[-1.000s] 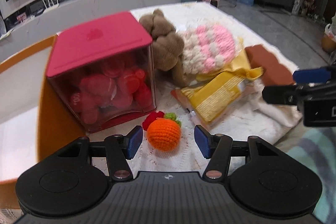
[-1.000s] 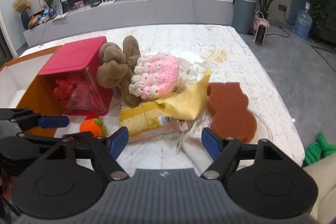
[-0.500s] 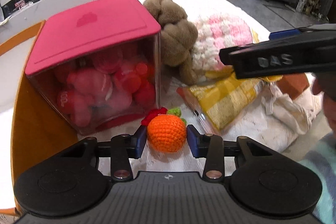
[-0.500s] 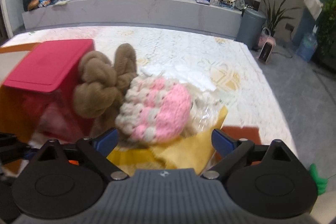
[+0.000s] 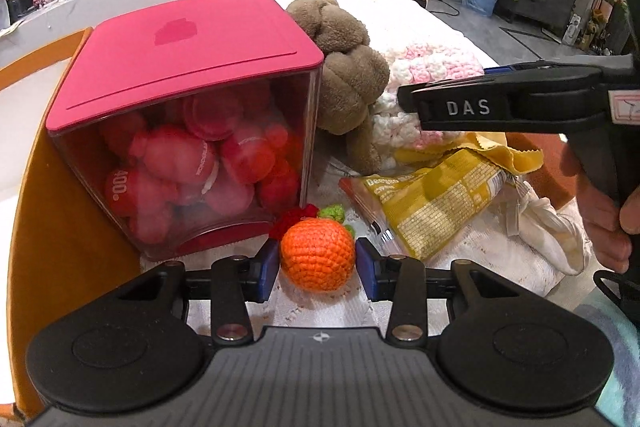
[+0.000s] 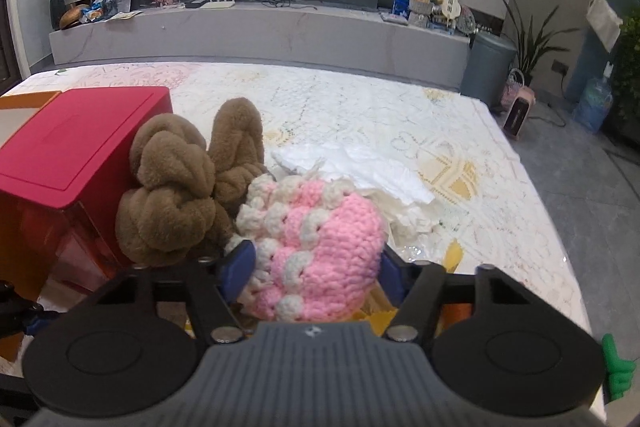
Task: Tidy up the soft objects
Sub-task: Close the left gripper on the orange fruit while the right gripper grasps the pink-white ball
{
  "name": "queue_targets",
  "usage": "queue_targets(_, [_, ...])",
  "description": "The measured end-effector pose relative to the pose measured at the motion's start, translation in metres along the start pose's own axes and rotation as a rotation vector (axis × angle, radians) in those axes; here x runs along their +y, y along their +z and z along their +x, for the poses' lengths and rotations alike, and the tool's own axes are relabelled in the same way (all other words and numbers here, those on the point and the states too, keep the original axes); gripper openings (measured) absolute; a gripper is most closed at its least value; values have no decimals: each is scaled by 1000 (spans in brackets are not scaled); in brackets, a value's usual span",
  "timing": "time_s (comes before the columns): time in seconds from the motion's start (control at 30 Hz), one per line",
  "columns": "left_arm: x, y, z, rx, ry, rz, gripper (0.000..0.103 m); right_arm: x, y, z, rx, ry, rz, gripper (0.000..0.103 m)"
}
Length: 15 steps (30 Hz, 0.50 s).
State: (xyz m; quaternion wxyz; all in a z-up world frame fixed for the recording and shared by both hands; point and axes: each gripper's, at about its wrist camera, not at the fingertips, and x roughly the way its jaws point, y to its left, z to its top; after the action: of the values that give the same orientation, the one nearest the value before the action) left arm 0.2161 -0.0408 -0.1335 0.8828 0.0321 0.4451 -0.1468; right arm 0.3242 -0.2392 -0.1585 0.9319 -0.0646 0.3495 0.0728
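left gripper [image 5: 317, 267] clamped on crocheted orange [image 5: 317, 254] | right gripper [image 6: 316, 267] closing around pink-and-white knitted hat [image 6: 316, 231] | both light, squashy: hold mid-body, gently

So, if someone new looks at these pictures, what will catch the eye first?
Probably the crocheted orange ball, sitting between the blue pads of the left gripper at the front of the table. Next, the pink and white knitted piece, with the right gripper closing its jaws around it. Behind the ball stands the clear box with a red lid, full of red soft things, beside a brown plush knot.
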Motion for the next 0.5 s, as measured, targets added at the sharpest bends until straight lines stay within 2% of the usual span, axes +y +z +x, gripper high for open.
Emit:
queue_targets(0.03, [1,-1,-1,1,3,-1,46,0,-1,-2,-6,-2,-5,52])
queue_targets(0.07, [1,-1,-1,3,7,-1,46,1,-2,-5,-11,-5,-7,39])
queue_targets(0.27, [-4,2,-17,-18,13,10,46,5,-4,-25,-41,-16,-10,23])
queue_targets(0.3, [-5,2,-23,-25,14,13,46,6,-3,-29,-50,-17,-15,13])
queue_targets(0.5, [-9,4,-54,-86,18,14,46,14,-5,-62,-87,-14,-12,10])
